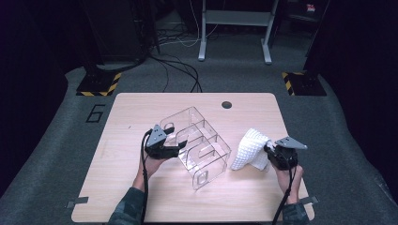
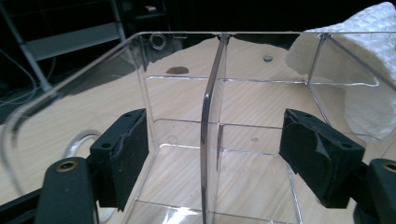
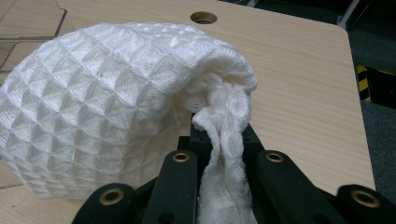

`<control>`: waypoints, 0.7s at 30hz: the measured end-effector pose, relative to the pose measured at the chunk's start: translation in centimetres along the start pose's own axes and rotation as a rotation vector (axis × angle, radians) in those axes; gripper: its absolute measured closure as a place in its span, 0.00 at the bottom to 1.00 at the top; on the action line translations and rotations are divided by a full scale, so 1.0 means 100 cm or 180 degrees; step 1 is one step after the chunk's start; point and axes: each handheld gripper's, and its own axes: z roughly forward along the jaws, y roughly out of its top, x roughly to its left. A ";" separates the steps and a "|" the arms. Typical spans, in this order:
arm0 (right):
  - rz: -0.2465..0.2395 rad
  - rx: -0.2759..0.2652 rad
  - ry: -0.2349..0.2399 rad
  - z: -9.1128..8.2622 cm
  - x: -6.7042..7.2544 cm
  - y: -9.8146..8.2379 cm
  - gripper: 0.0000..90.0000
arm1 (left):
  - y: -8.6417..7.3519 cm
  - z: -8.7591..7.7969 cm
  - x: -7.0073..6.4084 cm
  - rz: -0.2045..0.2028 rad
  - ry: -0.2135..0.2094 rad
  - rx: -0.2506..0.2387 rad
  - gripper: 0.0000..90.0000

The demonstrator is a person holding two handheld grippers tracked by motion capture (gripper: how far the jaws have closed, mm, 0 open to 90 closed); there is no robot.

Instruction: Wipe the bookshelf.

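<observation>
A clear acrylic organizer (image 1: 202, 145) with several compartments stands tilted on the wooden table (image 1: 131, 187). My left gripper (image 1: 179, 140) is at its left edge and stands open. In the left gripper view the jaws of that gripper (image 2: 215, 154) straddle a clear divider wall (image 2: 208, 121), and neither pad presses on it. A white waffle-weave cloth (image 1: 248, 147) hangs bunched just right of the organizer. My right gripper (image 1: 268, 153) is shut on the cloth. In the right gripper view a twisted fold of the cloth (image 3: 102, 102) is pinched between that gripper's (image 3: 219, 140) jaws. The cloth (image 2: 369, 60) also shows behind the organizer's far wall.
A round cable hole (image 1: 226, 104) sits near the table's far edge. Beyond the table lie grey carpet, black cables (image 1: 178, 70) and a metal desk frame (image 1: 234, 28). Yellow-black striped bases (image 1: 98, 84) stand at both far corners.
</observation>
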 end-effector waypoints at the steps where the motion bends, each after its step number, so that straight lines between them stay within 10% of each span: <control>1: -0.0021 -0.0005 0.0003 0.000 0.000 0.000 0.92 | 0.001 -0.004 -0.001 0.0004 0.0027 -0.0005 0.23; 21: -0.0003 -0.0001 0.0026 0.001 0.001 0.001 0.92 | -0.003 -0.036 -0.044 -0.0008 0.0245 0.0025 0.17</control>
